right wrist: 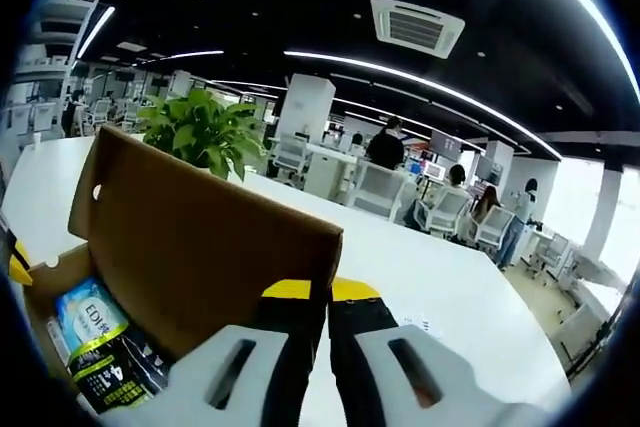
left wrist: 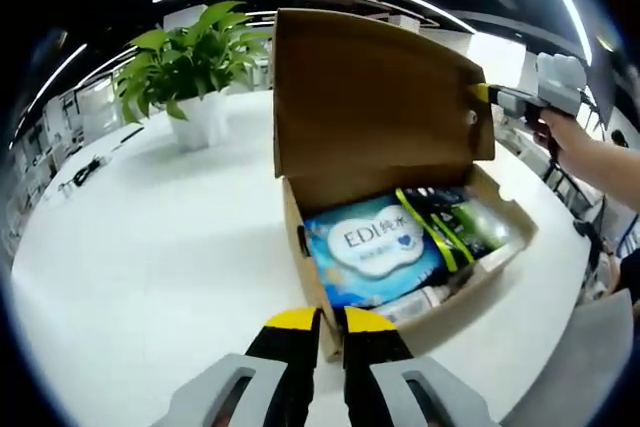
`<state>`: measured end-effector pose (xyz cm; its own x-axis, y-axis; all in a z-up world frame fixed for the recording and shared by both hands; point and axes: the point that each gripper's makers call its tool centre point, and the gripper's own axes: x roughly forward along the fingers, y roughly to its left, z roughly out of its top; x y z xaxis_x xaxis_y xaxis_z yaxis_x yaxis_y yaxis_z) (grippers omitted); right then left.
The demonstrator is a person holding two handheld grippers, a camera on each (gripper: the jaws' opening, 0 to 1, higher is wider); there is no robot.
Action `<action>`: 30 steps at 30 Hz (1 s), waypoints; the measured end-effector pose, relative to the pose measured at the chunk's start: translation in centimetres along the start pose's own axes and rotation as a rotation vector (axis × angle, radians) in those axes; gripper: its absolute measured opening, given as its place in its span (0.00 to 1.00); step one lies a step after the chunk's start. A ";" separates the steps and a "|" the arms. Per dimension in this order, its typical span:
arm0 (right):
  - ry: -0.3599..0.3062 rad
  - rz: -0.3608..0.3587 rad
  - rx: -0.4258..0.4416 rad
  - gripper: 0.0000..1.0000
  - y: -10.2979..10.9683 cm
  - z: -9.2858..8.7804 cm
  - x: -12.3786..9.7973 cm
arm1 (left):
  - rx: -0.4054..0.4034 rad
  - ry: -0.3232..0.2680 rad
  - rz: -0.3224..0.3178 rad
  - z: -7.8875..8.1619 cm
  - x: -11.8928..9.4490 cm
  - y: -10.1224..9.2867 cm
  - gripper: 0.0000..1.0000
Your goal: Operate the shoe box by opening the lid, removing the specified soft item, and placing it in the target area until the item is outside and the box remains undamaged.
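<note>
The brown cardboard shoe box (left wrist: pixel 510 247) stands open on the white table (left wrist: pixel 150 247), its lid (left wrist: pixel 370 97) raised upright. Inside lie a blue and white soft tissue pack (left wrist: pixel 372 247), a dark pack with green and yellow stripes (left wrist: pixel 450 222) and a small white item (left wrist: pixel 420 299). My left gripper (left wrist: pixel 332 322) is shut on the box's near wall at its corner. My right gripper (right wrist: pixel 323 292) is shut on the lid's (right wrist: pixel 200 237) free side edge; it enters the left gripper view as the right gripper (left wrist: pixel 500 97) at the lid's edge, held by a hand.
A potted green plant (left wrist: pixel 190 57) in a white pot stands on the table behind the box, left of the lid. Beyond the table's far edge are office desks, chairs and several people (right wrist: pixel 385 147). A sheet of paper (right wrist: pixel 420 325) lies on the table.
</note>
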<state>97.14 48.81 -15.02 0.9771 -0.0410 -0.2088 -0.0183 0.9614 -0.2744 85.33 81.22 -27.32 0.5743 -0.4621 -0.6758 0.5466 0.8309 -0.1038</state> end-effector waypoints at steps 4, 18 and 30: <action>0.007 0.000 0.007 0.02 0.1 -0.2 0.5 | -0.003 0.000 -0.002 0.0 0.0 0.0 0.08; 0.028 -0.014 0.106 0.01 -0.2 -0.9 1.9 | -0.017 0.004 -0.007 0.0 0.1 0.1 0.08; 0.060 -0.037 0.199 0.00 -0.3 -1.9 3.8 | -0.021 0.012 -0.010 0.0 0.1 0.1 0.08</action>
<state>100.41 47.86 -17.48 0.9618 -0.0878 -0.2592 0.0656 0.9935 -0.0931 85.43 81.27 -27.44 0.5617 -0.4670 -0.6830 0.5390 0.8328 -0.1261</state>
